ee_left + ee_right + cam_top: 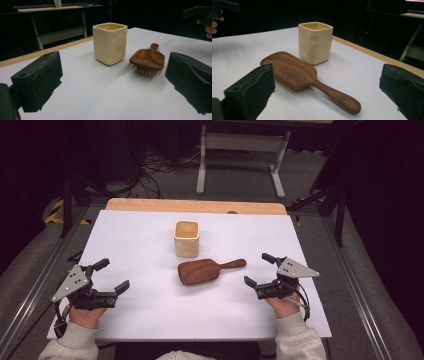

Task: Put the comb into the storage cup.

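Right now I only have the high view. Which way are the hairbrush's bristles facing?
Observer: Down. In the left gripper view the bristles of the hairbrush point at the white table.
Operator: Does its handle lie flat?
Observer: In the right gripper view the handle tip touches the table while the head sits raised on the bristles.
Operator: Any pattern on the cup's sides?
Observer: Yes, the cream square cup has round dimples pressed into its walls.
Operator: Are my grippers holding anything?
Observer: No, the left gripper and right gripper are both open.
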`<state>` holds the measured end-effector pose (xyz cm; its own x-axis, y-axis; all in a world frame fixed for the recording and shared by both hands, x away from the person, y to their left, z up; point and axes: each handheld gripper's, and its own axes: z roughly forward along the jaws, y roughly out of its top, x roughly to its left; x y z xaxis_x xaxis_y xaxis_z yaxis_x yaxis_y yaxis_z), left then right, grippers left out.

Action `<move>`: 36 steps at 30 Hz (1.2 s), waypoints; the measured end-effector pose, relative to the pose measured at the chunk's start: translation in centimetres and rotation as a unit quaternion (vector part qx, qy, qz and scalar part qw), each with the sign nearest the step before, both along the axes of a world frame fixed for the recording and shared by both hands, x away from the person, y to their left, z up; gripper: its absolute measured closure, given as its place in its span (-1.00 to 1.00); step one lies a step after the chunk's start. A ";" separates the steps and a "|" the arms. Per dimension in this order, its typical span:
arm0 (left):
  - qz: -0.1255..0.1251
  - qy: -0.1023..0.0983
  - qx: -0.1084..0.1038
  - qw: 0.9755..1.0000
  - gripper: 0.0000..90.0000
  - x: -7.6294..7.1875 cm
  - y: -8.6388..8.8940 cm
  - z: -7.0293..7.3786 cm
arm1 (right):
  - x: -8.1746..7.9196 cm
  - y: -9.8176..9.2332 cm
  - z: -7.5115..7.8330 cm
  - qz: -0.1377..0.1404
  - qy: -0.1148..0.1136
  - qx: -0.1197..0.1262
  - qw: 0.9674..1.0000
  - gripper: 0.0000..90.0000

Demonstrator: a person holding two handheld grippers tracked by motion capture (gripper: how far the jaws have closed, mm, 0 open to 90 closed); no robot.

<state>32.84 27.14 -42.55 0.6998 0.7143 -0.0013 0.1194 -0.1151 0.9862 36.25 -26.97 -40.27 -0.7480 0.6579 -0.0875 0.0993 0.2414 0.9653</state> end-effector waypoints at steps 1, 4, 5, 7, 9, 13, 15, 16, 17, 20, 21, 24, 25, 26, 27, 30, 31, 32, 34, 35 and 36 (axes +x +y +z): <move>0.000 0.000 0.000 1.000 -0.96 0.0 0.0 0.0 | 0.0 0.0 0.0 0.001 -0.002 0.000 1.000 -0.98; 0.001 0.000 -0.001 1.000 -0.97 0.0 0.0 0.1 | 0.1 0.0 0.0 0.004 -0.003 0.002 1.000 -0.98; 0.002 -0.001 -0.004 1.000 -0.97 0.0 0.0 0.1 | 0.2 -0.1 0.1 0.004 -0.002 0.003 1.000 -0.98; 0.000 -0.001 -0.006 1.000 -0.97 0.1 0.1 0.1 | 0.4 -0.1 0.2 0.007 0.002 0.006 1.000 -0.98; -0.003 0.000 -0.006 1.000 -0.98 0.1 0.0 0.0 | 0.6 0.0 0.5 0.011 0.010 0.008 1.000 -0.98; -0.002 0.006 0.002 1.000 -0.98 0.1 -0.1 0.1 | 1.1 0.3 0.8 0.019 0.013 0.004 1.000 -0.98; 0.000 0.008 0.007 1.000 -0.98 0.1 -0.1 0.2 | 1.5 0.6 1.2 0.027 0.016 -0.004 1.000 -0.98; 0.000 0.011 0.009 1.000 -0.99 0.1 -0.1 0.3 | 1.6 0.8 1.5 0.029 0.014 -0.009 0.999 -0.98; 0.000 0.012 0.010 1.000 -0.99 0.0 0.0 0.3 | 2.0 1.1 2.0 0.036 0.013 -0.015 0.999 -0.98; 0.002 0.009 0.014 1.000 -1.00 -0.1 0.1 0.4 | 2.6 1.5 2.5 0.044 0.015 -0.022 0.999 -0.97; 0.004 0.010 0.013 1.000 -0.99 -0.1 0.2 0.5 | 3.1 1.8 2.9 0.054 0.023 -0.029 0.998 -0.91; 0.006 0.009 0.013 1.000 -0.99 -0.1 0.2 0.5 | 3.6 2.2 3.2 0.069 0.031 -0.042 0.996 -0.84; 0.007 0.011 0.015 1.000 -0.99 -0.1 0.2 0.5 | 3.7 2.5 3.3 0.070 0.033 -0.047 0.996 -0.84; 0.008 0.011 0.017 1.000 -1.00 -0.1 0.2 0.4 | 4.1 2.9 3.6 0.077 0.037 -0.053 0.995 -0.84; 0.008 0.011 0.017 1.000 -1.00 -0.1 0.2 0.4 | 4.1 2.9 3.6 0.077 0.037 -0.053 0.995 -0.84; 0.013 0.005 0.019 1.000 -0.99 -0.2 0.1 0.4 | 4.6 3.4 4.0 0.085 0.041 -0.066 0.993 -0.84; 0.013 0.008 0.019 1.000 -0.98 -0.2 0.1 0.4 | 5.1 3.9 4.4 0.092 0.042 -0.080 0.992 -0.84; 0.013 0.008 0.019 1.000 -0.98 -0.2 0.1 0.4 | 5.2 4.0 4.5 0.095 0.043 -0.085 0.991 -0.85; 0.010 0.012 0.016 1.000 -0.97 -0.1 0.2 0.4 | 5.6 4.5 4.7 0.102 0.045 -0.097 0.989 -0.85; 0.010 0.012 0.016 1.000 -0.97 -0.1 0.2 0.4 | 5.6 4.5 4.7 0.102 0.045 -0.097 0.989 -0.85; 0.008 0.015 0.017 1.000 -0.97 -0.1 0.2 0.4 | 5.7 4.8 4.8 0.105 0.046 -0.103 0.988 -0.85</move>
<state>32.73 27.38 -42.15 0.6885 0.7252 0.0027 0.1500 -0.1461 0.9778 42.00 -22.17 -35.49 -0.8776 0.4620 -0.1280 0.1115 0.4564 0.8828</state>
